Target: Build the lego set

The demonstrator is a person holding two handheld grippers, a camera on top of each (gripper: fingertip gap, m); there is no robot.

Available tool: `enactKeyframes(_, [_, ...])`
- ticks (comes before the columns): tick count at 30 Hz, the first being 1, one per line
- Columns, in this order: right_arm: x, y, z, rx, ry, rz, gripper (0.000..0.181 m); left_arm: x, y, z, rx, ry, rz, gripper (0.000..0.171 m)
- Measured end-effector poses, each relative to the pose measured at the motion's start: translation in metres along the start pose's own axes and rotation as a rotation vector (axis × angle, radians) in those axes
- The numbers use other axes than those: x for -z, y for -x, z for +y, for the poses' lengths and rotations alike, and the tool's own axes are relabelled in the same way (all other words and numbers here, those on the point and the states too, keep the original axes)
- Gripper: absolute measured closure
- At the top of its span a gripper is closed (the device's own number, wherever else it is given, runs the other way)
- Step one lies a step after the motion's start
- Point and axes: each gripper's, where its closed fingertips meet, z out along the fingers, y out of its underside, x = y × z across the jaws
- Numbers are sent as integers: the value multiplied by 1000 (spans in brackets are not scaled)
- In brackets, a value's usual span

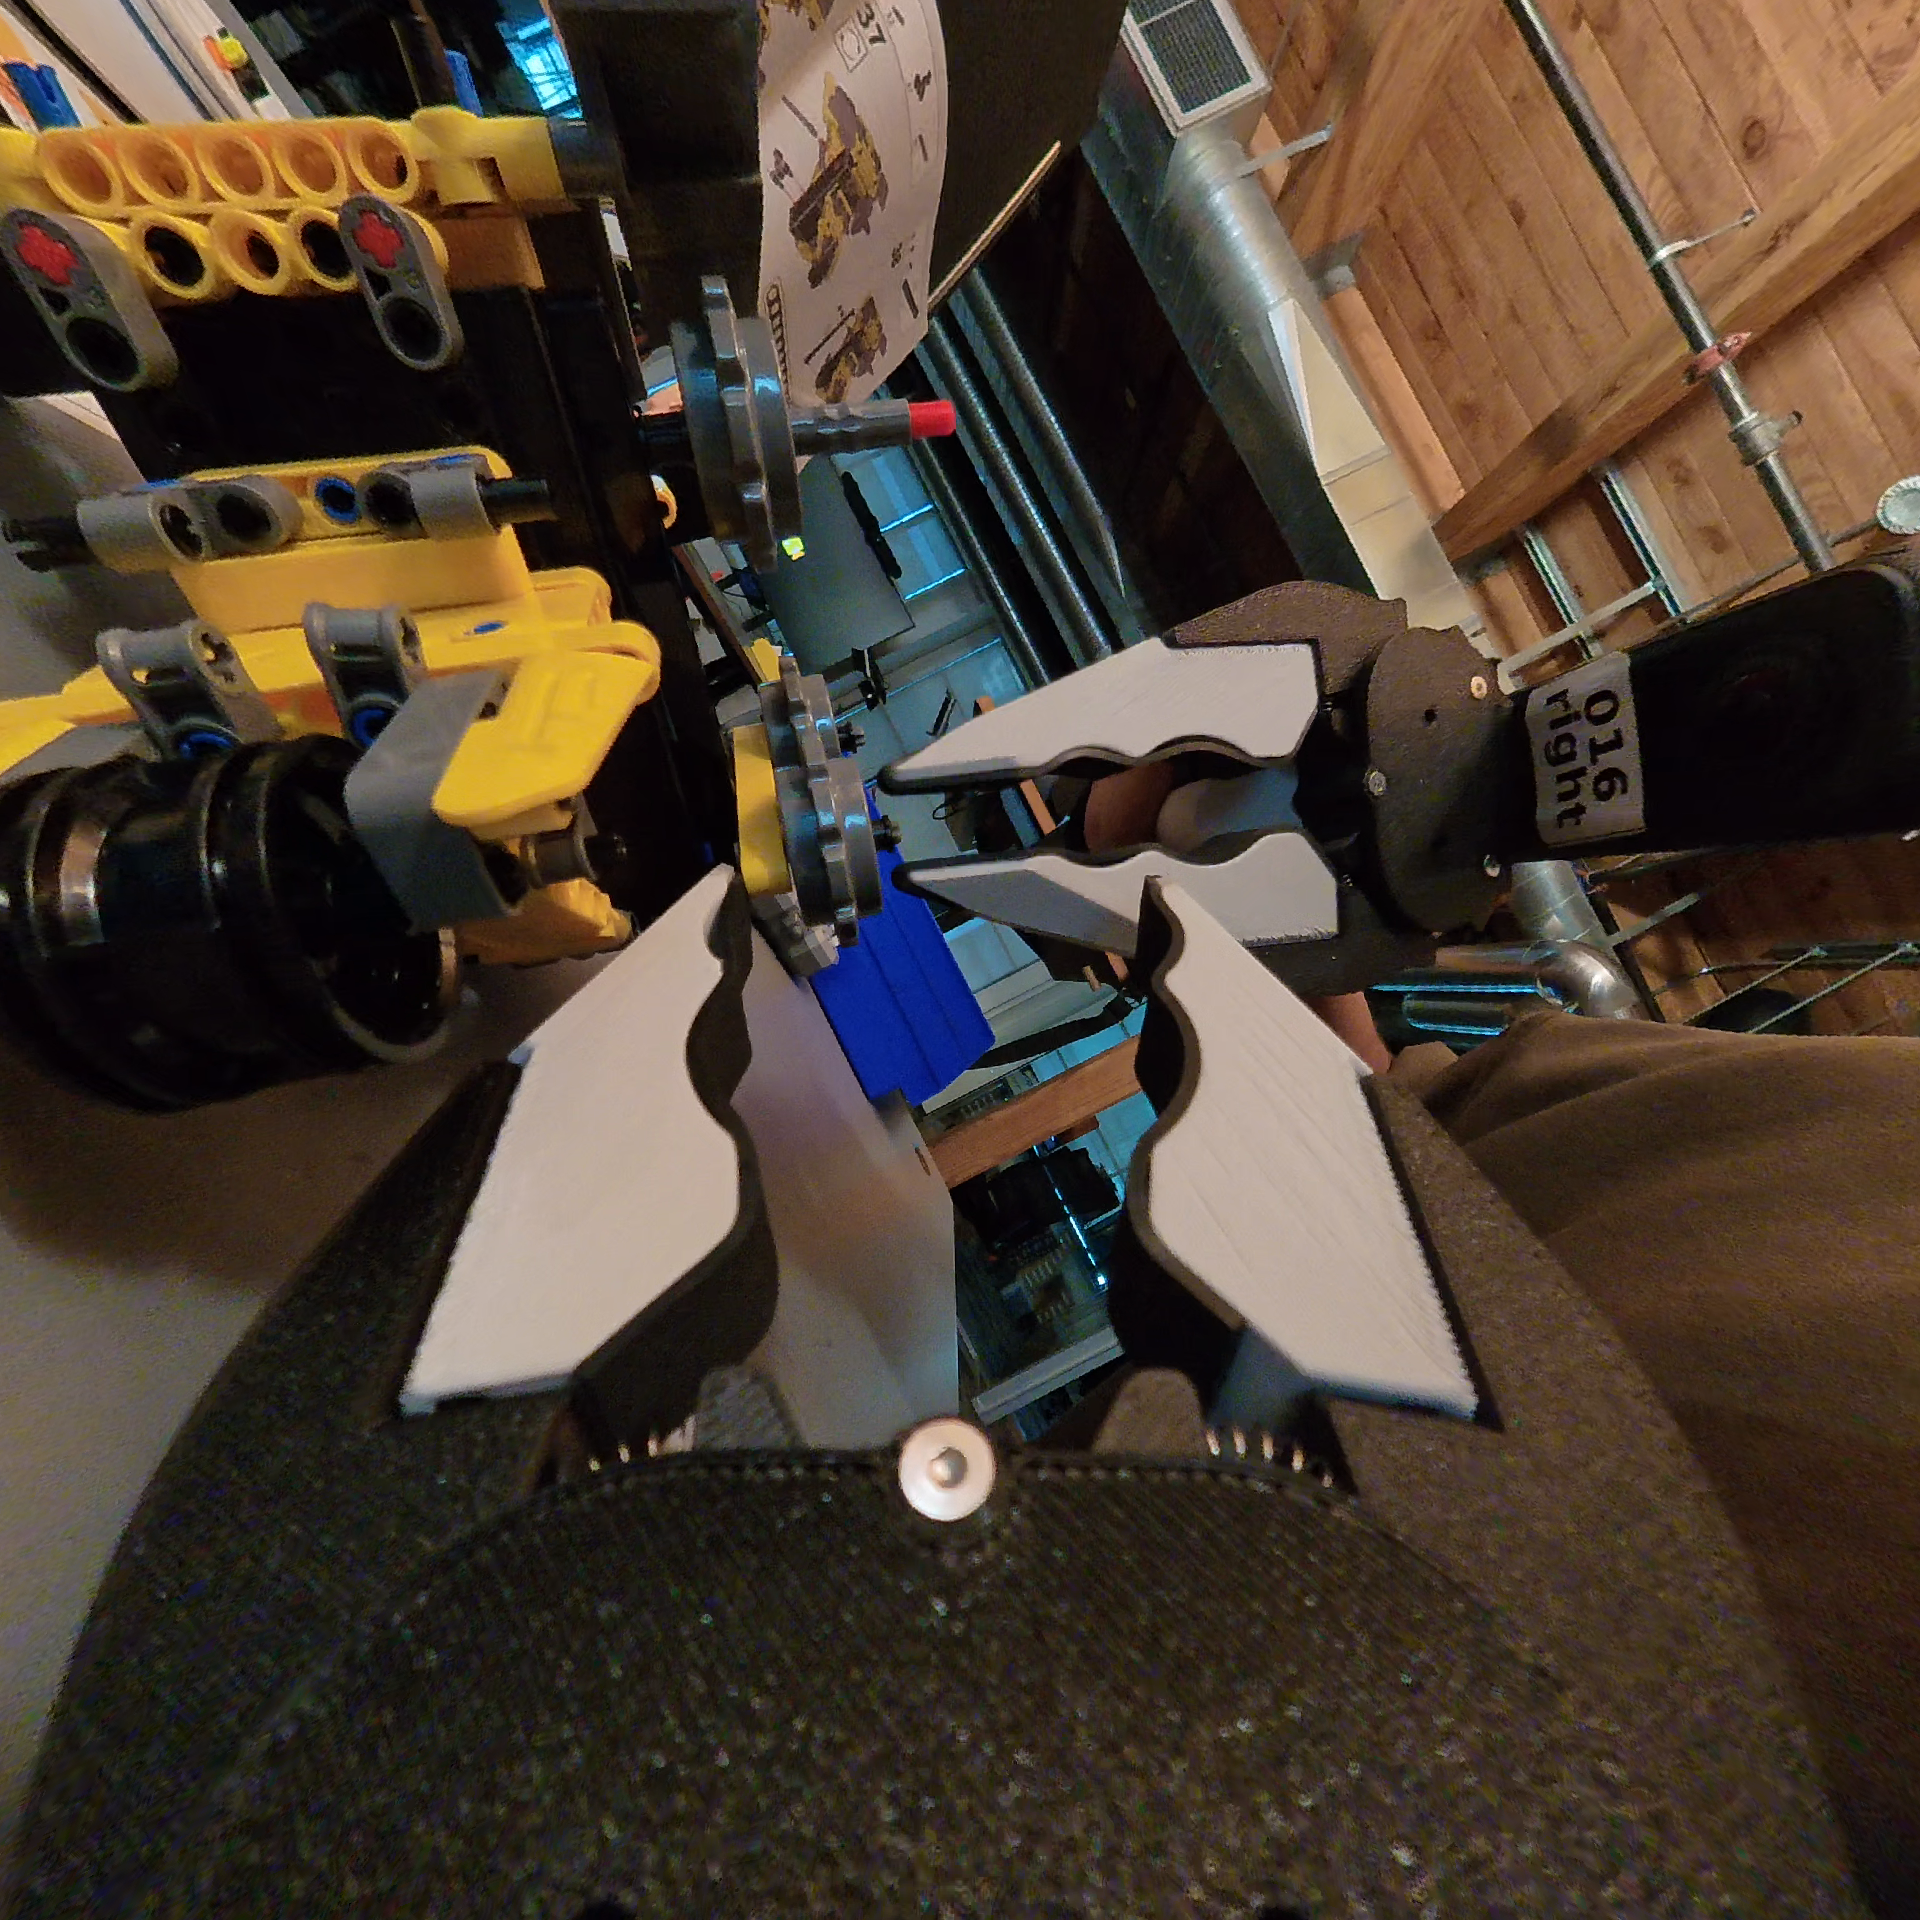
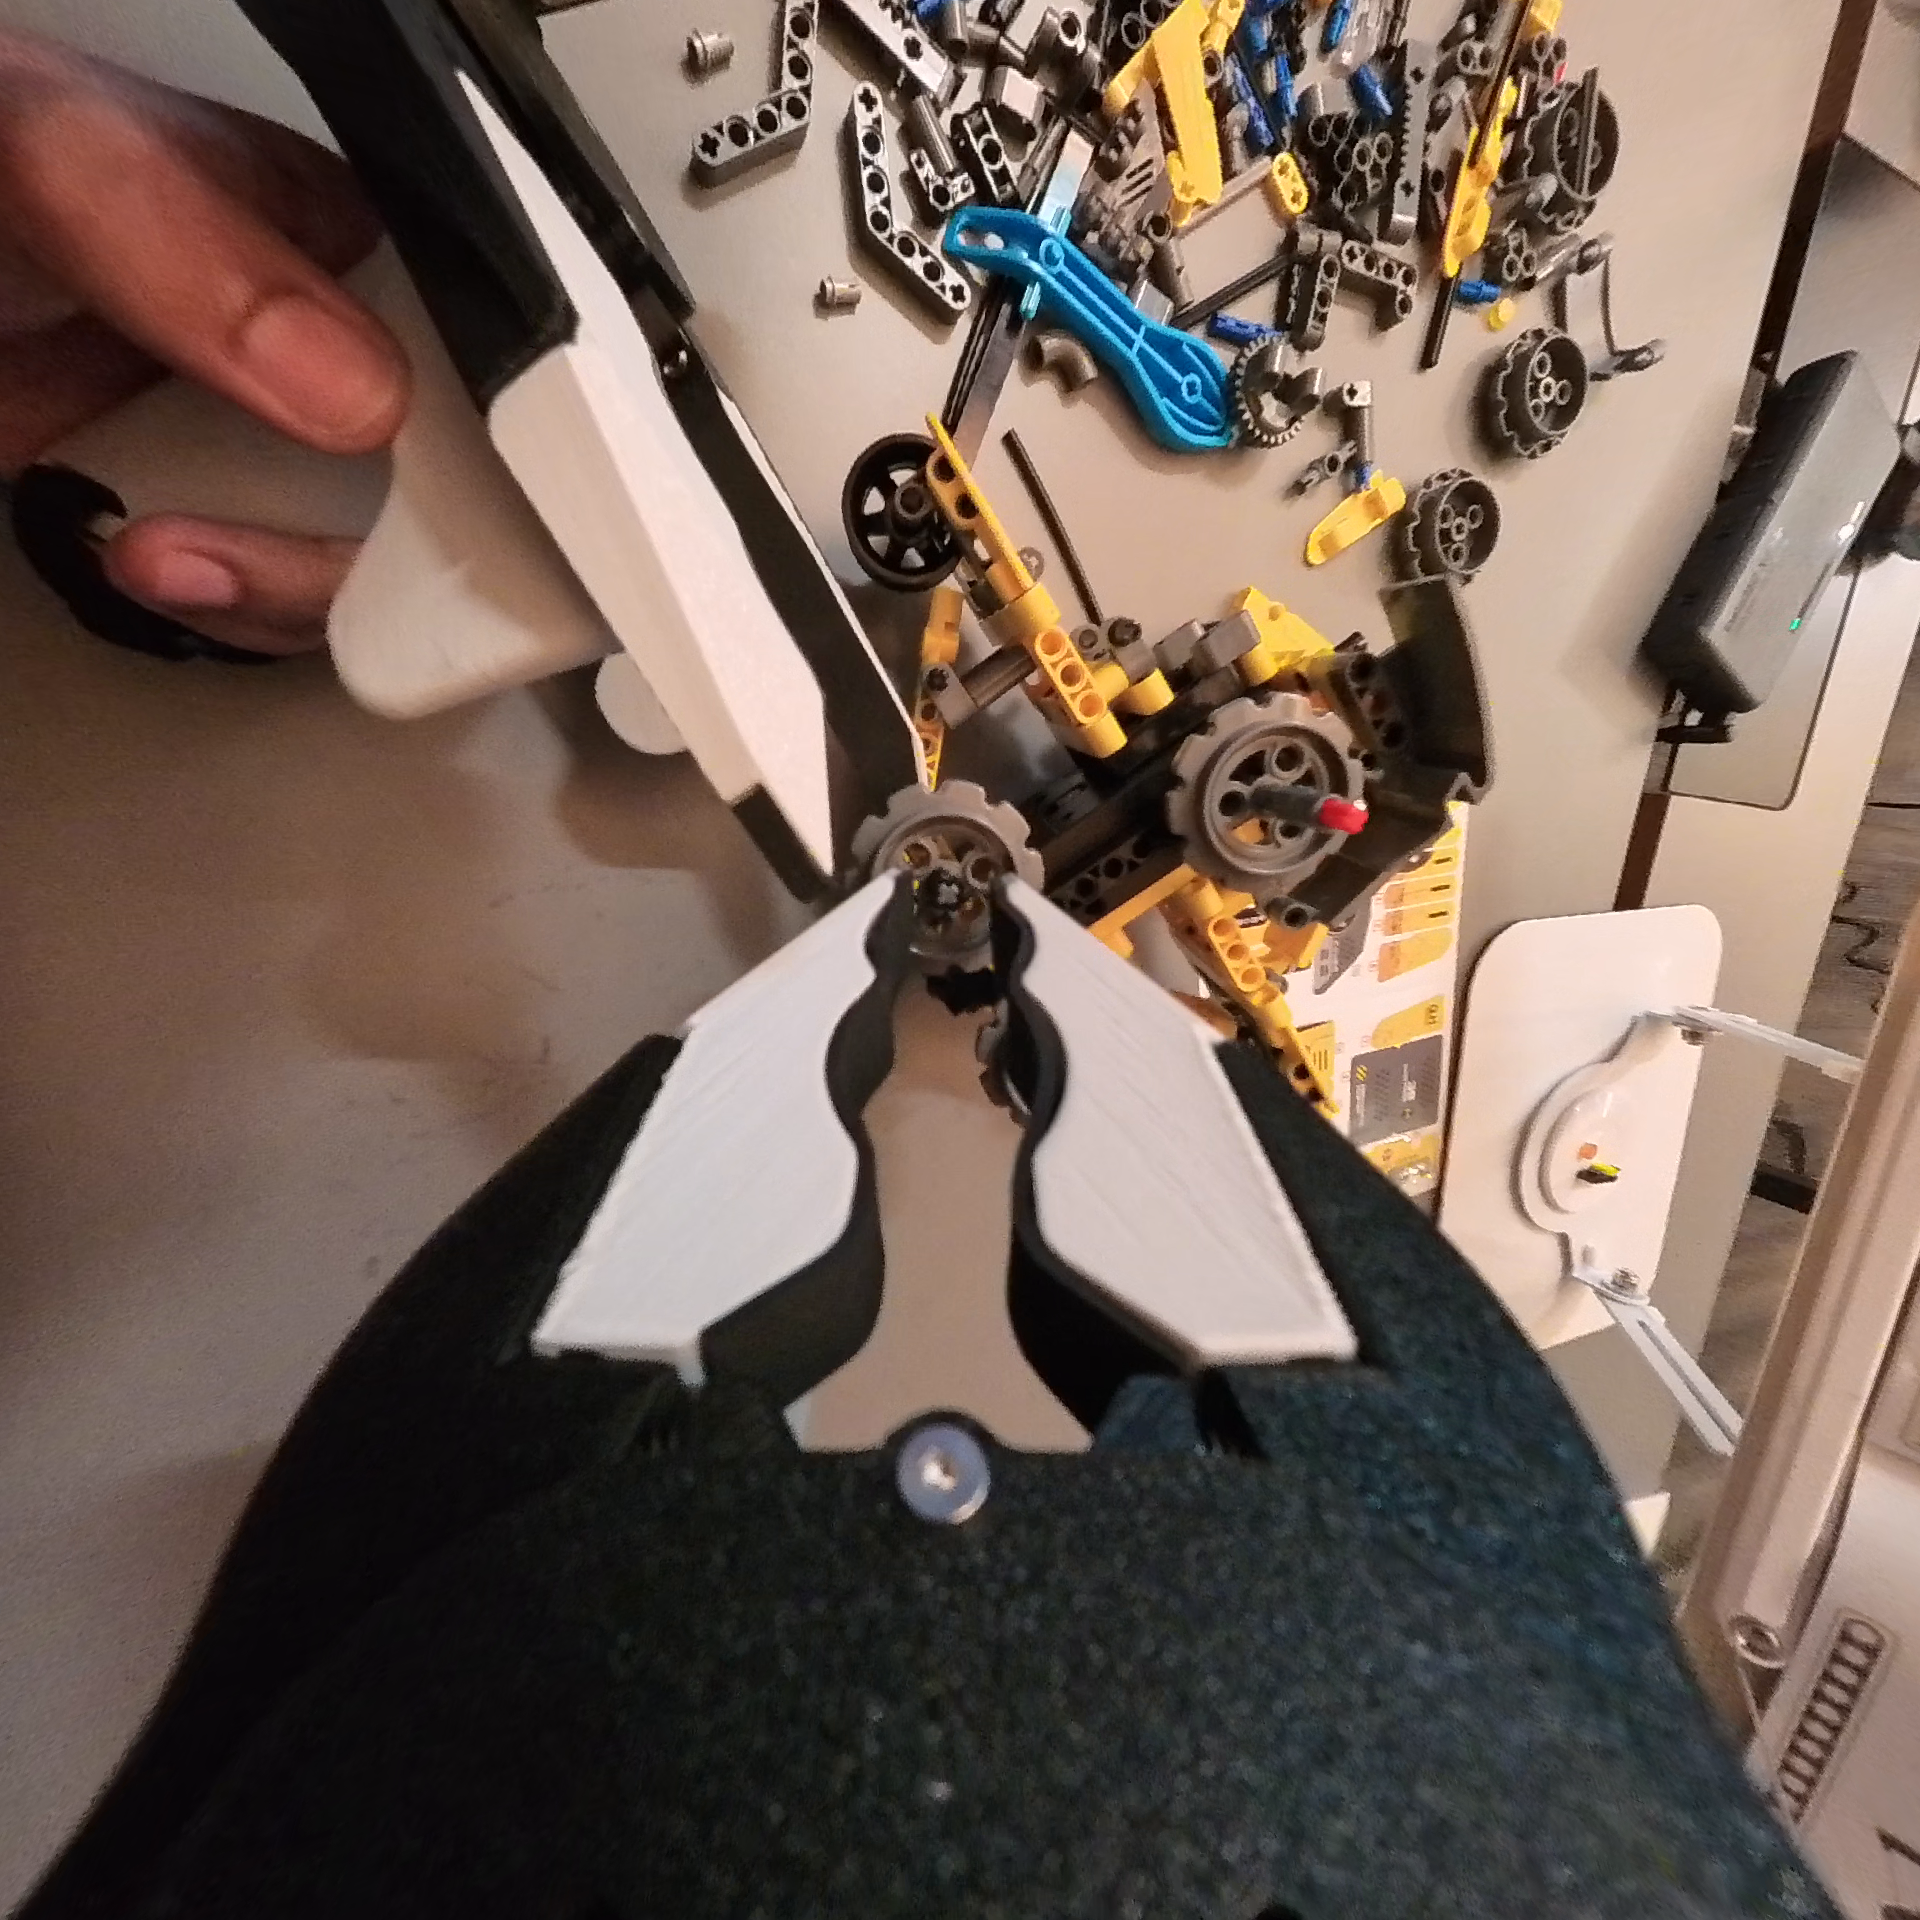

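Note:
A yellow, black and grey toy-brick vehicle model [image 1: 416,644] [image 2: 1143,748] stands on the table. It has two grey sprocket wheels on its side. My left gripper [image 1: 940,888] is open wide, and its left finger [image 1: 613,1122] touches the lower sprocket [image 1: 821,831]. In the right wrist view a hand [image 2: 208,312] holds it and one finger [image 2: 727,623] reaches the sprocket [image 2: 971,831]. My right gripper [image 2: 951,883] [image 1: 899,829] is open only narrowly. Its tips sit on either side of a small black pin [image 2: 940,896] at that sprocket's hub.
The other sprocket [image 2: 1273,800] [image 1: 748,426] carries a grey axle with a red tip. Loose bricks [image 2: 1299,156] and a blue tool [image 2: 1101,322] lie on the grey board [image 2: 727,270]. An instruction booklet [image 2: 1392,997] [image 1: 852,208], a white stand [image 2: 1590,1039] and a black device [image 2: 1766,540] are to the right. My left and right fingertips are right by each other. The black device [image 2: 1766,540] is about equally far from each gripper, around 40 cm.

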Motion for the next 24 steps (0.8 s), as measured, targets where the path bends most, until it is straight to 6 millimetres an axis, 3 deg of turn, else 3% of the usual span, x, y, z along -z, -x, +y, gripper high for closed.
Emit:
enactKeyframes(18, [-2,3,5,-30,21,-25,176,-1,0,3,1,47,-54,102])
enactKeyframes(24, [-1,2,5,-70,19,-35,177,1,2,0,16,40,-73,112])
